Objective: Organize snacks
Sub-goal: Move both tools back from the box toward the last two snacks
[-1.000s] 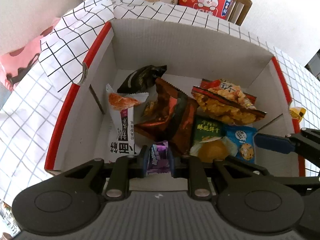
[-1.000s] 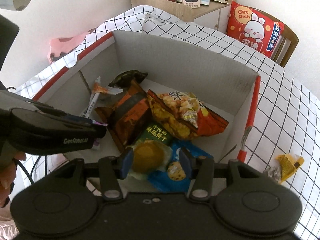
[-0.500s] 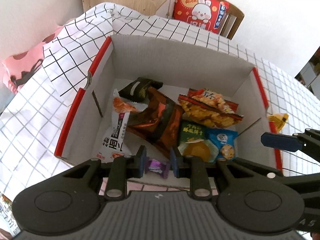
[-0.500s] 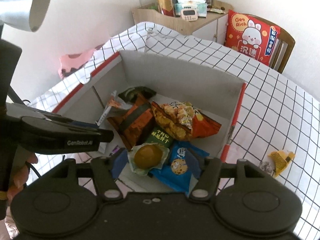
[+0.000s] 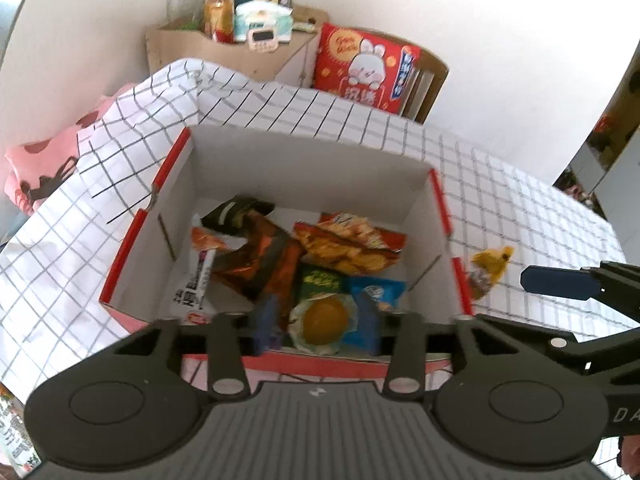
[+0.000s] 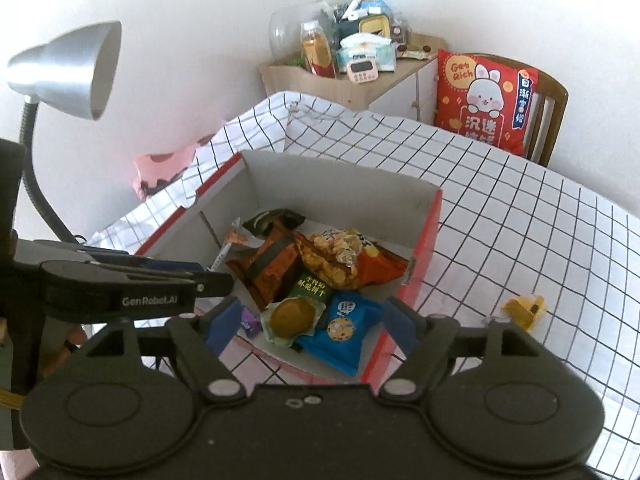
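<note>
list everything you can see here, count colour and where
cardboard box: 1, white inside with red edges, on the checked tablecloth
snack packs: about eight, orange, black, blue, green, white, purple, inside the box
yellow snack: 1, on the cloth right of the box
red rabbit cushion: 1, on the wooden chair behind
wooden cabinet: 1, cluttered top, back wall
desk lamp: 1, silver, left
pink cloth: 1, left of the table
left gripper: open, above the box's near edge
right gripper: open, empty
</note>
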`<state>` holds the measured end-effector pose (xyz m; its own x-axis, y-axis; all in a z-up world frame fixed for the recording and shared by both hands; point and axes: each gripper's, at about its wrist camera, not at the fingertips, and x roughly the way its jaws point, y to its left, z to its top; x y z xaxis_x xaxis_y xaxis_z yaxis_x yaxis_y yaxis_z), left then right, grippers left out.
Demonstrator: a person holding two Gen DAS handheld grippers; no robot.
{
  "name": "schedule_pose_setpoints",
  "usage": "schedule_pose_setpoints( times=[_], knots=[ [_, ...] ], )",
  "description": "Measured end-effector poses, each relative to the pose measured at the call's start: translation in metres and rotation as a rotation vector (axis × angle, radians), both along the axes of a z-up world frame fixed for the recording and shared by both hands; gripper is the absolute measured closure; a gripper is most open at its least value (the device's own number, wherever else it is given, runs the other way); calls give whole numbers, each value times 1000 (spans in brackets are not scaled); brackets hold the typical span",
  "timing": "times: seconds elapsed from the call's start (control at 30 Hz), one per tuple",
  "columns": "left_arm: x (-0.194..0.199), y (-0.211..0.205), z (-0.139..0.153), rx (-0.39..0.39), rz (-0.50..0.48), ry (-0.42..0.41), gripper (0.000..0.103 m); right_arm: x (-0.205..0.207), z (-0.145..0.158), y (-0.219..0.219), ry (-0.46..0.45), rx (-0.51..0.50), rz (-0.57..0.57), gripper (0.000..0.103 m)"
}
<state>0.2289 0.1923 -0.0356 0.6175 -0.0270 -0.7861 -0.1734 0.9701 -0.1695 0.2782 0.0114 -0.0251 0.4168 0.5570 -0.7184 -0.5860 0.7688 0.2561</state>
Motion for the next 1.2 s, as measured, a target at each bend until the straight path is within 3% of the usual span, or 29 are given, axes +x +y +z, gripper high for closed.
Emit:
schedule_pose_setpoints(
  times=[0.03, 0.23, 0.37, 0.63, 0.73, 0.83, 0.93, 1.2],
  knots=[
    [-1, -3, 2, -1, 0, -12, 44, -1, 3, -4, -6, 7, -1, 21],
    [-9, -31, 16, 0, -24, -69, 44, -9, 17, -36, -31, 46, -24, 17],
    [-13, -54, 22, 5, -46, -102, 37, -12, 21, -60, -29, 69, -45, 13],
    [-16, -101, 25, 33, -80, -152, 36, -13, 18, -109, -42, 87, -86, 11],
    [-13, -116, 22, 17, -78, -151, 29, -11, 14, -126, -47, 96, -107, 11],
    [-10, -129, 19, -2, -73, -145, 29, -7, 10, -144, -42, 97, -129, 10],
    [-6, -145, 14, -13, -68, -140, 29, -4, 6, -159, -45, 101, -153, 1],
    [17, -182, -9, -3, -30, -114, 29, 28, -8, -194, -18, 91, -228, 0]
  ],
)
